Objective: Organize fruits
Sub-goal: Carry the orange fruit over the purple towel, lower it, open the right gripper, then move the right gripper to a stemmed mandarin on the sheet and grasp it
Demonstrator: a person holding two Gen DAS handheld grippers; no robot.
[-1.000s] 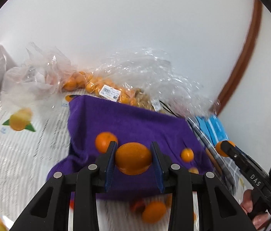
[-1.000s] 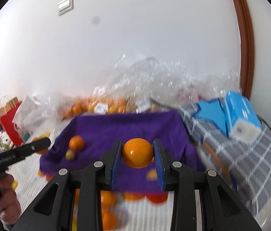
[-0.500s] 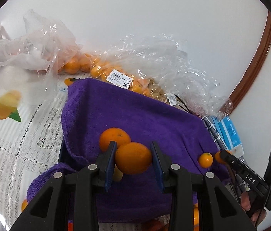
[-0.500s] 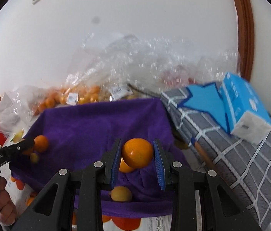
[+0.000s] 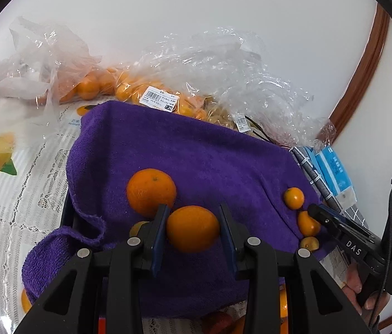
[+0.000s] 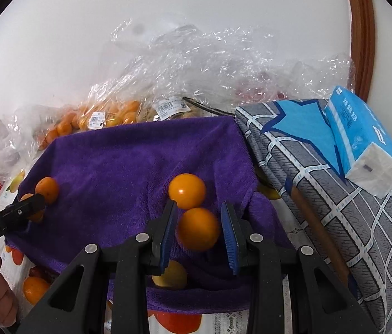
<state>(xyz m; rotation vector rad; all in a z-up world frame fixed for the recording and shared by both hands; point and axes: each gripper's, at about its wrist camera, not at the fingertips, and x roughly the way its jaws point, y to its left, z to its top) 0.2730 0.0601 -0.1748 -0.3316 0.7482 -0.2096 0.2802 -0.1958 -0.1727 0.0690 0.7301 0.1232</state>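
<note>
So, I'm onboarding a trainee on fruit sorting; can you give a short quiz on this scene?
1. True or false: the left hand-held gripper is shut on a round orange fruit.
2. What does the right hand-held gripper hold? A) blue tissue pack B) orange fruit C) nothing
3. Fill in: loose fruits lie on a ____ terry towel.

Key: 1 true; 2 B, an orange fruit; 3 purple.
</note>
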